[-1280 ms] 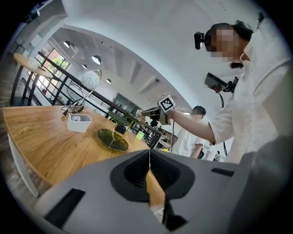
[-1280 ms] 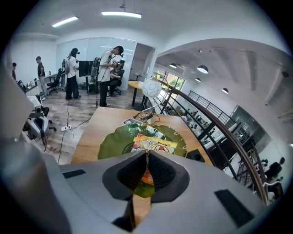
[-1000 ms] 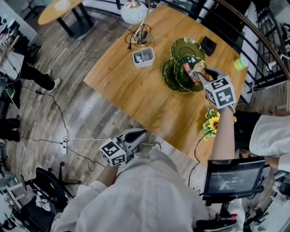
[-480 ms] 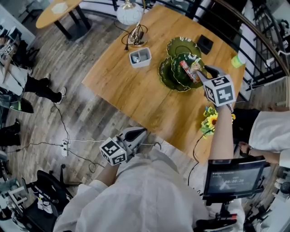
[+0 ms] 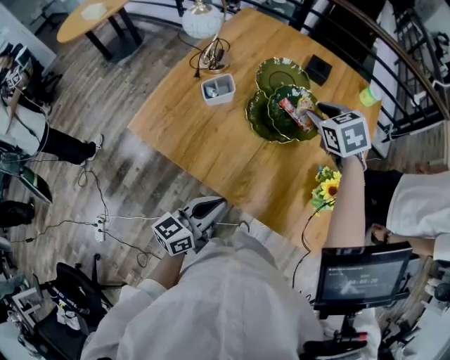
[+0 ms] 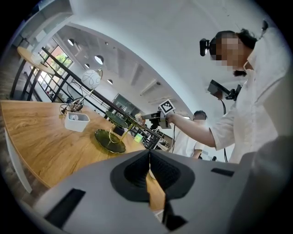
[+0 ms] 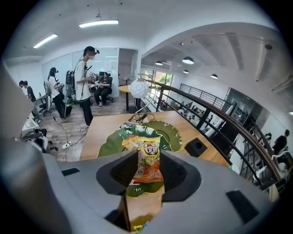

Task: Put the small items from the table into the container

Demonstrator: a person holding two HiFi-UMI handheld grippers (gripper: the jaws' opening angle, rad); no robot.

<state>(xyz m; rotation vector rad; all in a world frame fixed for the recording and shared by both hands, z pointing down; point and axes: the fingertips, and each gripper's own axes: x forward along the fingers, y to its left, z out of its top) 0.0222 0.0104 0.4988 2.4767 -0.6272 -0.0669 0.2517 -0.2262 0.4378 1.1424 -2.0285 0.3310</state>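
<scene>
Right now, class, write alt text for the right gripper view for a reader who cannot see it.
A yellow-and-orange snack packet with a cartoon face sits between the right gripper's parted jaws, above a green leaf-shaped dish on a wooden table. Beyond lie a second green dish and a small black box; people stand in the office behind.

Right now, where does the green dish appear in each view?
Head view: dish upper right of centre, on the table.
Left gripper view: dish left of centre, at mid-height.
Right gripper view: dish in the centre, with a packet on it.
Shared landmark: the globe lamp beyond the dish.
</scene>
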